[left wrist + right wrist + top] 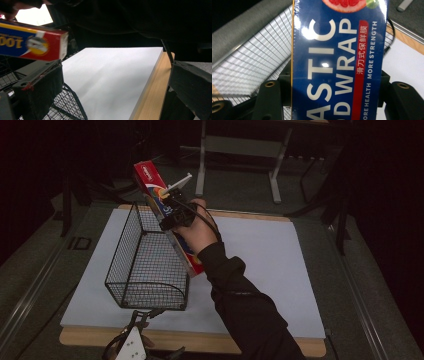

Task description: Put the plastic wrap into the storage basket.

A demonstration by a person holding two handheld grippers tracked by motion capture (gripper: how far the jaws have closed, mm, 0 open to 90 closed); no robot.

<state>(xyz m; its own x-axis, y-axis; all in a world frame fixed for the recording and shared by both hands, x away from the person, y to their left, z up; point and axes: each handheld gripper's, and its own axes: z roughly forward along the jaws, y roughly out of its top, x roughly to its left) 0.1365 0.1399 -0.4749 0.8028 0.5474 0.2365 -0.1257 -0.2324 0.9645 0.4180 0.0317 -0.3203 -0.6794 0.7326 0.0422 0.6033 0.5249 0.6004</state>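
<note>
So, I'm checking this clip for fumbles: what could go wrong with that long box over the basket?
1. The right tool grips the plastic wrap box near its middle while the box is steeply tilted; it could pivot or slip between the jaws.
2. The box's lower end hangs close to the wire basket rim and could snag the mesh.
3. The left tool sits right by the basket's near end and could nudge it.

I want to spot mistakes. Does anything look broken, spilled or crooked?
Nothing is broken or spilled. The wrap box is tilted, but only because the right gripper holds it in the air beside the basket, which stands upright on the white board.
</note>
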